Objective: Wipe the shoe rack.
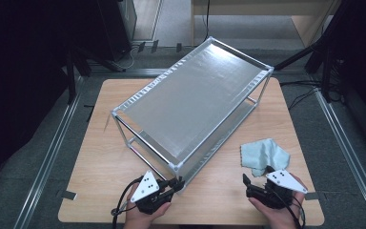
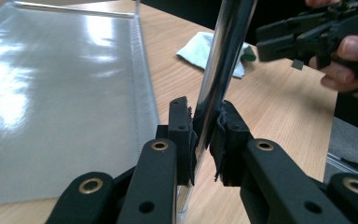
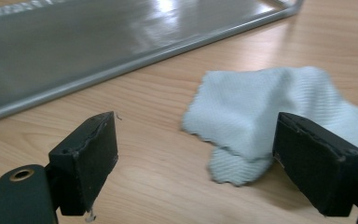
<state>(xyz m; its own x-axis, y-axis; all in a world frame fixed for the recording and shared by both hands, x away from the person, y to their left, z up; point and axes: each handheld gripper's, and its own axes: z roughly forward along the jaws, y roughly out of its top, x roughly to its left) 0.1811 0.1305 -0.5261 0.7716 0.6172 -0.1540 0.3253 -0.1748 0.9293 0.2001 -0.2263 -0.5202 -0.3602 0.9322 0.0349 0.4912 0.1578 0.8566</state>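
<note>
We are clamping our left gripper [image 2: 205, 135] on the near corner leg [image 2: 223, 60] of the metal rack [image 1: 195, 95], which is taking up the table's [image 1: 100, 157] middle. Our right gripper [image 3: 196, 163] is hovering, jaws wide apart, over the pale cloth [image 3: 270, 112] lying just beside the rack.

Pale blue ribbed cloth [image 3: 279, 116], silver rack [image 1: 190, 95], black tongs [image 3: 209, 163].
</note>
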